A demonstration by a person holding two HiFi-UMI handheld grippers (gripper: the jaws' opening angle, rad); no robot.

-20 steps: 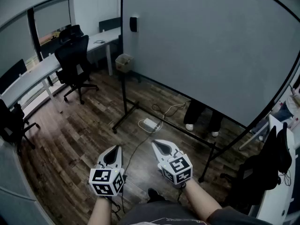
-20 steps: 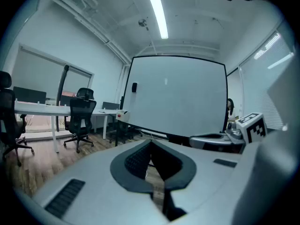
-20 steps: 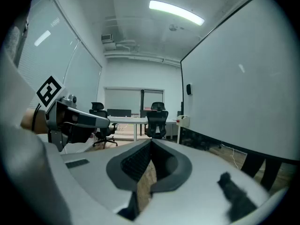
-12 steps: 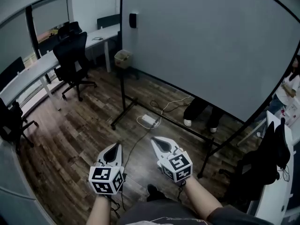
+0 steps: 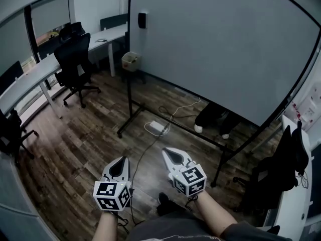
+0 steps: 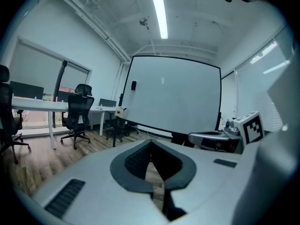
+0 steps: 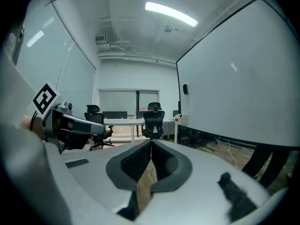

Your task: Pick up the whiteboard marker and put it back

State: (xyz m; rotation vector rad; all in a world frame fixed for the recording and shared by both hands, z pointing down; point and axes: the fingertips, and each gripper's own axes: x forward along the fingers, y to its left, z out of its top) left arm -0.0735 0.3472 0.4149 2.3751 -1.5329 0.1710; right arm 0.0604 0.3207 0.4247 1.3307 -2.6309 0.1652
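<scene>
I hold both grippers low in front of me over the wooden floor (image 5: 85, 134), facing the whiteboard (image 5: 215, 49) on its black stand. The left gripper (image 5: 122, 160) has its jaws together at the tips with nothing between them, only the hollow of the pads showing floor through it; the right gripper (image 5: 166, 151) is the same, jaws closed and empty.

I cannot find the whiteboard marker in any view. Nothing lies on the floor near me but a white power strip (image 5: 157, 128) and its cables; a small dark thing (image 5: 142, 20) sits at the board's upper left edge, too small to say what it is; the long desk (image 5: 40, 74) by the window, with an office chair (image 5: 75, 59) just beside it, is well apart to my left and too distant to read.

I judge the task not yet begun; finding the marker comes first. I expect a light, stiff, smooth plastic barrel that rolls easily and could slip. I would open the jaws and close them across the middle of the barrel, clear of the cap, so it neither pivots nor sheds the cap.
</scene>
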